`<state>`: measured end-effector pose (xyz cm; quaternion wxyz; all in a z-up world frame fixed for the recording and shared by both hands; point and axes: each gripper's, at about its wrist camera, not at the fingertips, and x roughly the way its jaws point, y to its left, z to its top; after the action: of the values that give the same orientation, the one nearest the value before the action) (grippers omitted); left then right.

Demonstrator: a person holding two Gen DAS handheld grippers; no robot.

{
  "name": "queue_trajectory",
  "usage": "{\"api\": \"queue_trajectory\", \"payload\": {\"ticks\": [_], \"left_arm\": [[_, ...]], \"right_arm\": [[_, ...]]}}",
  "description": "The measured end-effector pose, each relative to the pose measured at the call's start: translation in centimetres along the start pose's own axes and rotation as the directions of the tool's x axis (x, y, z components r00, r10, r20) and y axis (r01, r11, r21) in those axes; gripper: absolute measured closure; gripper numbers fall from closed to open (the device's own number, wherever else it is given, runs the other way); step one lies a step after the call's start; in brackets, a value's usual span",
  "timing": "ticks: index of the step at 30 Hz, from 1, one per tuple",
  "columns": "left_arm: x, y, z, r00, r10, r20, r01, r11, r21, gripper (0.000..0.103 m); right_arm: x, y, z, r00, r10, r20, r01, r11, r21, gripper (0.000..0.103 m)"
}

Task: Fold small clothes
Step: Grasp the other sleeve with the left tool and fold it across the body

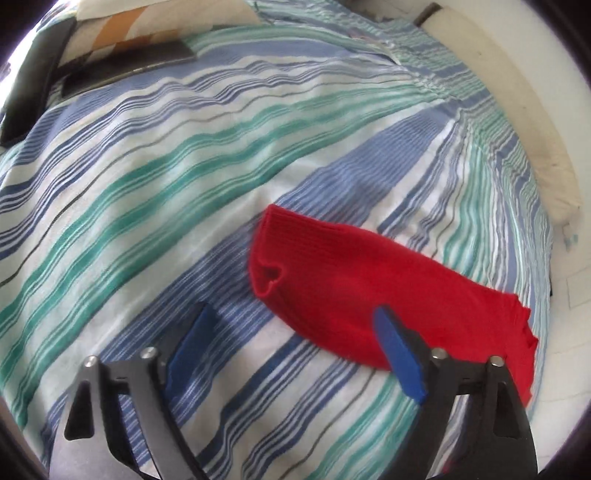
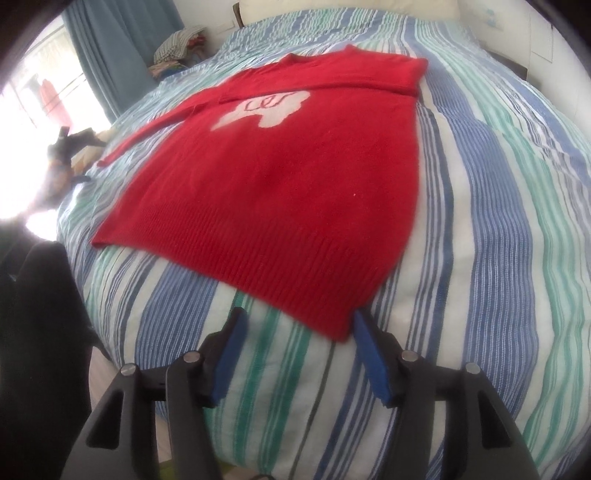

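Red sweater [image 2: 273, 192]: knitted, laid flat and front-up on the bed ahead of the right gripper [image 2: 295, 332]; ribbed hem nearest the jaws, neckline at the far end.
Motif: a pale, lobed patch [image 2: 266, 109] on the chest with red stitched marks inside it; what they spell cannot be made out.
Sleeves: one sleeve [image 2: 147, 133] stretches straight out to the left of the body; the other is folded across the top of the chest, its fold showing at the far right shoulder.
Sleeve cuff [image 1: 273, 254]: in the left wrist view a red knitted sleeve lies ahead and to the right of the left gripper [image 1: 291, 317], its ribbed cuff mouth slightly gaping just beyond the fingertips.
Right gripper: jaws moderately apart, holding nothing; the hem's near corner lies between the blue pads, close to the right one, unpinched.
Left gripper: jaws moderately apart and empty; the right pad overlaps the sleeve in view, and contact cannot be told.
Surface: bed cover [image 2: 480, 221] striped in blue, green and white, lightly creased.
Room: blue curtain [image 2: 110, 48] beside a bright window far left; a heap of clothes [image 2: 181, 46] beyond the bed; a pillow [image 1: 122, 29] and a dark flat object [image 1: 125, 66] at the far left of the left wrist view.
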<state>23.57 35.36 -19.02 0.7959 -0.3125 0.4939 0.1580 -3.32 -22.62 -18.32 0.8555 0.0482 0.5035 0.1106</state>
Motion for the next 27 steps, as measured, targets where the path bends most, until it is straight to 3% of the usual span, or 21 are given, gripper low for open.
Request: {"api": "queue_trajectory", "payload": {"ticks": [1, 2, 4, 5, 8, 10, 13, 17, 19, 21, 22, 23, 25, 27], "left_arm": [[0.3, 0.3, -0.1, 1.0, 0.022, 0.013, -0.022, 1.0, -0.017, 0.075], [0.1, 0.6, -0.1, 1.0, 0.006, 0.028, -0.005, 0.999, -0.037, 0.099], [-1.2, 0.6, -0.1, 0.998, -0.006, 0.069, 0.011, 0.998, -0.063, 0.101], [-2.2, -0.3, 0.1, 0.995, 0.006, 0.096, -0.003, 1.0, -0.029, 0.101], [-6.3, -6.3, 0.4, 0.98, 0.03, 0.198, -0.067, 0.981, 0.184, 0.101], [-9.2, -11.7, 0.4, 0.972, -0.035, 0.234, -0.044, 0.944, 0.327, 0.101], [-13.4, -21.4, -2.5, 0.956, -0.188, 0.225, 0.041, 0.846, 0.531, 0.101], [-16.9, -33.4, -9.0, 0.918, -0.385, 0.097, 0.194, 0.648, 0.737, 0.1], [-16.6, -38.0, -12.8, 0.901, -0.433, -0.01, 0.272, 0.548, 0.791, 0.097], [-14.6, -41.4, -16.1, 0.894, -0.423, -0.145, 0.353, 0.467, 0.81, 0.075], [-13.3, -42.4, -17.4, 0.898, -0.401, -0.181, 0.365, 0.45, 0.815, 0.039], [-12.4, -42.8, -18.5, 0.906, -0.384, -0.18, 0.353, 0.447, 0.822, 0.024], [-11.2, -41.9, -19.1, 0.913, -0.377, -0.154, 0.328, 0.456, 0.827, 0.024], [-10.2, -39.5, -18.0, 0.918, -0.369, -0.143, 0.326, 0.503, 0.8, 0.024]], "right_arm": [[0.1, 0.1, 0.0, 1.0, -0.004, -0.001, 0.004, 1.0, -0.004, 0.043], [0.1, 0.1, 0.1, 1.0, -0.005, -0.003, 0.005, 1.0, -0.006, 0.043], [0.1, 0.0, 0.2, 1.0, -0.001, -0.006, 0.001, 1.0, 0.003, 0.043], [0.0, -0.1, 0.2, 1.0, 0.003, -0.005, -0.003, 1.0, 0.01, 0.043], [0.0, -0.3, 0.1, 1.0, 0.009, 0.003, -0.009, 1.0, 0.012, 0.043], [0.0, -0.2, -0.1, 1.0, 0.012, 0.006, -0.012, 1.0, 0.008, 0.042], [0.0, -0.3, 0.0, 1.0, 0.023, 0.009, -0.023, 1.0, 0.01, 0.041], [0.0, -0.6, 0.0, 0.999, 0.041, 0.014, -0.042, 0.999, 0.023, 0.041], [-0.2, -0.6, 0.0, 0.999, 0.045, 0.016, -0.045, 0.999, 0.021, 0.041], [-0.3, -0.6, -0.1, 0.999, 0.044, 0.017, -0.045, 0.999, 0.016, 0.041], [-0.3, -0.6, -0.1, 0.999, 0.044, 0.017, -0.045, 0.999, 0.013, 0.041], [-0.4, -0.6, -0.2, 0.999, 0.045, 0.017, -0.045, 0.999, 0.012, 0.041], [-0.5, -0.7, -0.3, 0.999, 0.05, 0.019, -0.05, 0.999, 0.013, 0.041], [-0.7, -0.7, -0.4, 0.998, 0.059, 0.019, -0.059, 0.998, 0.016, 0.041]]}}
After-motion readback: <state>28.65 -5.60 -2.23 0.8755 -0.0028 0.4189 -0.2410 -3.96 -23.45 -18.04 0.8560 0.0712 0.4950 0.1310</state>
